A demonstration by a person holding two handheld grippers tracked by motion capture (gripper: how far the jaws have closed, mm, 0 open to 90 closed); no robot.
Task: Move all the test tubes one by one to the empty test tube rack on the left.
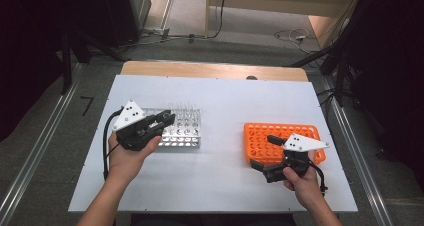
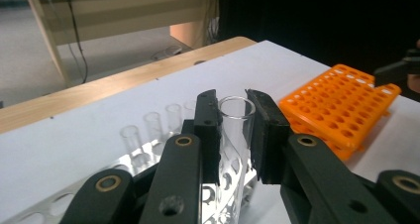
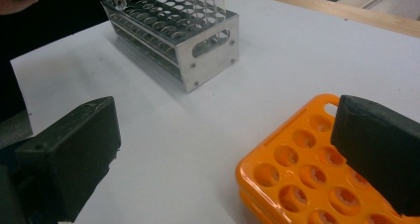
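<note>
tube (image 2: 236,130): clear glass | metal rack (image 1: 181,134): shiny silver | plastic rack (image 1: 260,141): bright orange | left gripper (image 2: 236,135): black jaws | right gripper (image 3: 228,154): black jaws, white top plate | table (image 1: 220,106): white, wooden edge

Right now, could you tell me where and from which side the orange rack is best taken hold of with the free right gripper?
Grip the orange rack by its near-left edge wall, coming in level from the person's side. It lies flat, its top is all holes, and the right gripper already stands open beside that edge. The left gripper is shut on a glass tube.
</note>
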